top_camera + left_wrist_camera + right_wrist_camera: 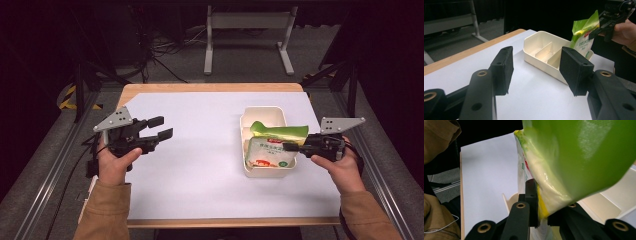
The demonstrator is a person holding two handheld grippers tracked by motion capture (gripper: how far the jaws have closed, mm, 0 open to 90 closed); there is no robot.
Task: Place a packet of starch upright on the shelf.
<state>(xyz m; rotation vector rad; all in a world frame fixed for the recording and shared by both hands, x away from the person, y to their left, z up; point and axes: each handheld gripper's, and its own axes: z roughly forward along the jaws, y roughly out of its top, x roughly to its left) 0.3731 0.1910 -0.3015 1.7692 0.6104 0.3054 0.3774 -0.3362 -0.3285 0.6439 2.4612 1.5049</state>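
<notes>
A green and white snack bag (272, 145) hangs partly inside a cream divided box (250, 118) on the right of the white mat. My right gripper (291, 147) is shut on the bag's edge, coming in from the right. In the right gripper view the black jaws pinch the bag (554, 177) at its yellow seam, at my right gripper (539, 205). My left gripper (161, 128) hovers open over the left of the mat with nothing between its fingers. From the left gripper view, its pads (504, 70) frame the box (541, 60) and the bag (584, 35) farther off.
The white mat (200, 165) covers most of the wooden table (150, 88). The box has dividers (547, 51) inside. A metal frame (247, 30) and cables lie on the floor beyond the table. Aluminium rails run along both sides.
</notes>
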